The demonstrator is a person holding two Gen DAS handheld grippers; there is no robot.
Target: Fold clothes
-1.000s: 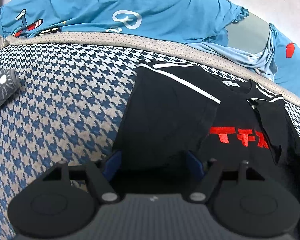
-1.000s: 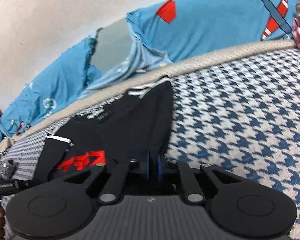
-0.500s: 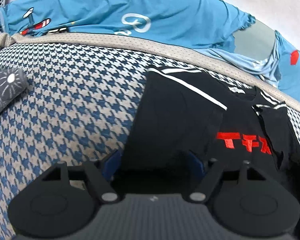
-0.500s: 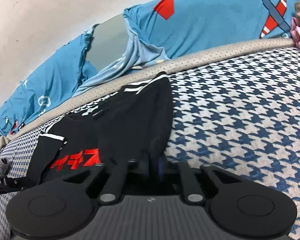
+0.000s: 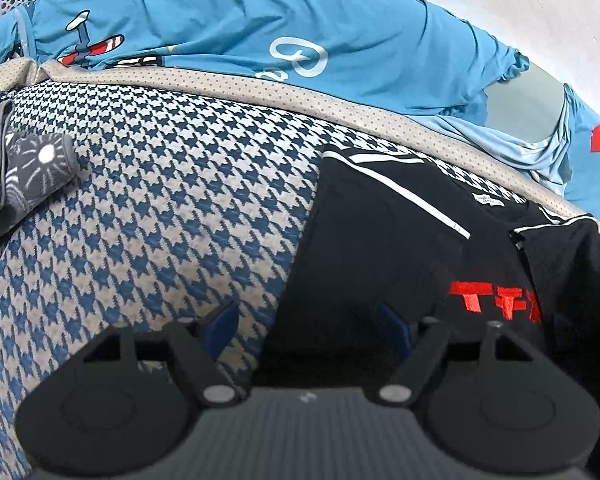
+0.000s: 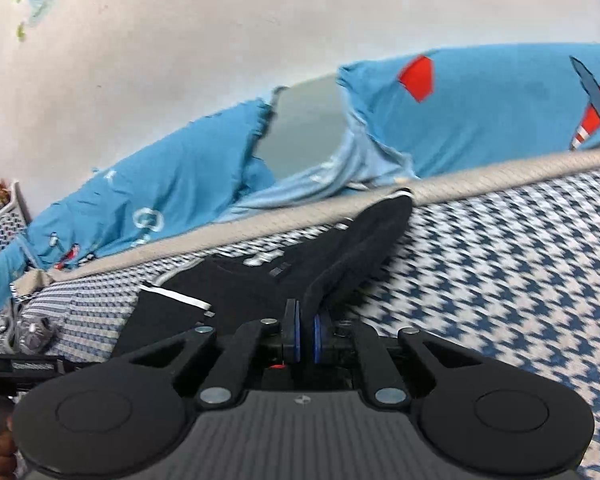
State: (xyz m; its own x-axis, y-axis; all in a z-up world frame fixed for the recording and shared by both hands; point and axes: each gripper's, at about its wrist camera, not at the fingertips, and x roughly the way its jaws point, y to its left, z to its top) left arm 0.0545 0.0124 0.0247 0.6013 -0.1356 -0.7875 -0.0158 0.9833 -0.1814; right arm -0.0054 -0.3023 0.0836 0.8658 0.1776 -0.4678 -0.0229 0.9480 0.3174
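Black t-shirt [image 5: 380, 248] lying near mattress [image 5: 160, 200] far edge: light, limp, sagging. Right gripper [image 6: 305, 334] pinching side edge; left gripper [image 5: 308, 330] fingers spread, straddling hem.

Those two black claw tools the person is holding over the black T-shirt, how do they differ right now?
The left gripper stands wide open, blue pads apart, holding nothing, above the edge of the black T-shirt with red lettering. The right gripper is pinched shut on a fold of that shirt, lifting it off the blue houndstooth mattress. Both share the same build.

black T-shirt [image 5: 380, 248], red lettering, part-folded
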